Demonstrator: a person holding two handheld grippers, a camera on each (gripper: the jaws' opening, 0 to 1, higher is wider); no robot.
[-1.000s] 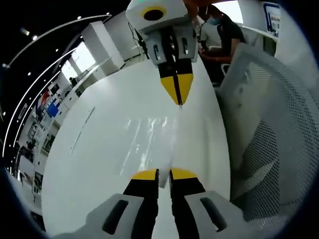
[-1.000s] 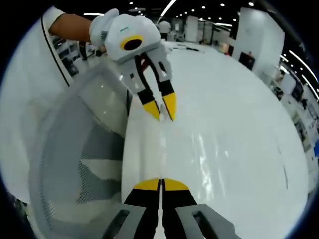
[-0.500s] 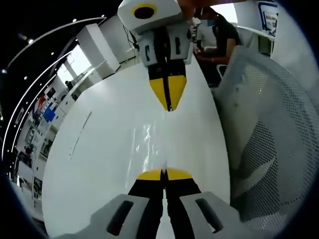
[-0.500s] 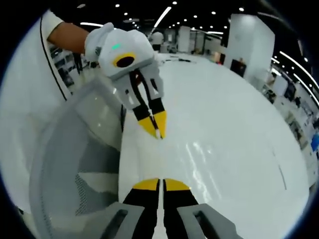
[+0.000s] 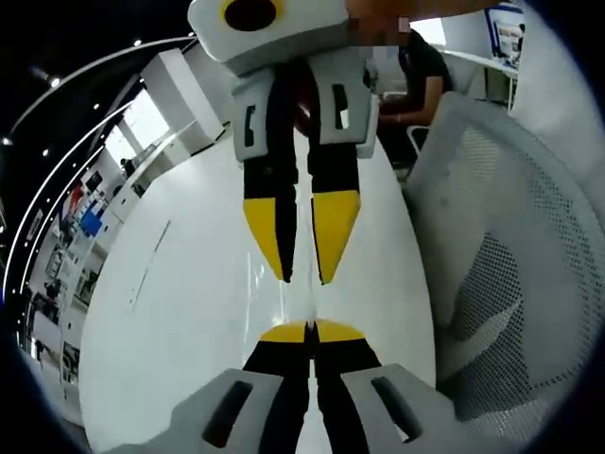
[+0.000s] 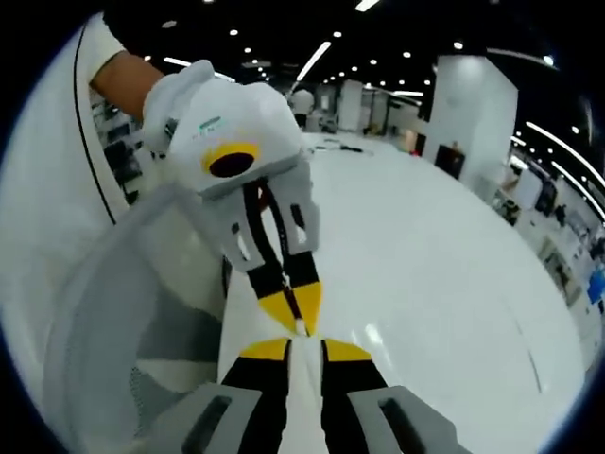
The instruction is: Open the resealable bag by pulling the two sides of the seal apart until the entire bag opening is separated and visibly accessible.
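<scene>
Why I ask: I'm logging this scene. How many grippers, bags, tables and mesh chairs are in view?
Grippers: 2, the left gripper and the right gripper
Bag: 1, a faint clear film
Table: 1, white
Mesh chair: 1
Total: 5

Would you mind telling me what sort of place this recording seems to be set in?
Probably a large open-plan office or lab hall: a long white table, a grey mesh office chair pulled up beside it, rows of ceiling spotlights overhead, and a person seated at another desk behind.
</scene>
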